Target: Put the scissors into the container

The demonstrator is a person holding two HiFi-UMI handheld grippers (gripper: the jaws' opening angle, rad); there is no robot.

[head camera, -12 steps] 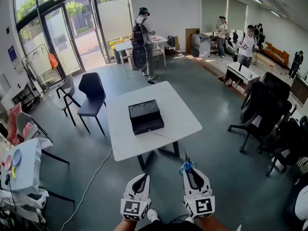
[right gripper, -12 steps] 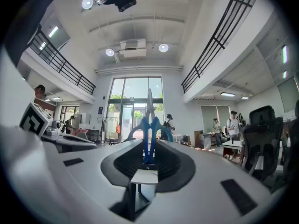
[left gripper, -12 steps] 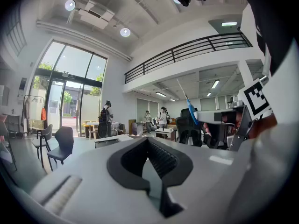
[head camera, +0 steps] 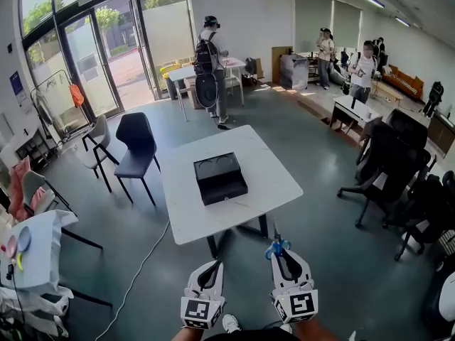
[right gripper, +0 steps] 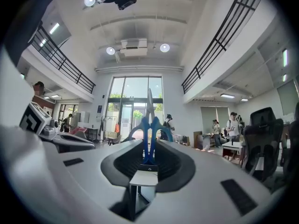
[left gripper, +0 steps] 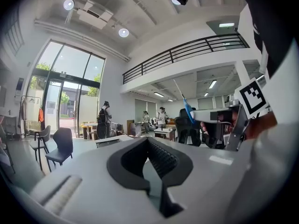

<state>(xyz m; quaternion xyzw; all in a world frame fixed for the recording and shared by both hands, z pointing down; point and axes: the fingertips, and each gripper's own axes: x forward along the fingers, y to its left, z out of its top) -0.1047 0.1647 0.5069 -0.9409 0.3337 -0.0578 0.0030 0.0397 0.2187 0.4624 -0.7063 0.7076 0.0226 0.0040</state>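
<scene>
Blue-handled scissors (head camera: pixel 276 245) stand upright in my right gripper (head camera: pixel 279 249), which is shut on their handles (right gripper: pixel 149 135); the blades point up and forward. My left gripper (head camera: pixel 210 270) hangs beside it, shut with nothing between its jaws. Both are held low, short of the white table (head camera: pixel 266 183). The black container (head camera: pixel 220 177) lies open on that table, a shallow box with two round recesses. In the left gripper view the scissors (left gripper: pixel 186 107) and the right gripper (left gripper: pixel 219 120) show at the right.
A black chair (head camera: pixel 135 146) stands left of the table, office chairs (head camera: pixel 387 165) at the right. A white cable (head camera: pixel 138 275) runs across the floor. Several people stand at the far tables (head camera: pixel 210 62). A cluttered side table (head camera: pixel 28 247) is at the left.
The view has shifted slightly toward the table, which sits a little nearer. Both grippers keep the same pose, the scissors still held.
</scene>
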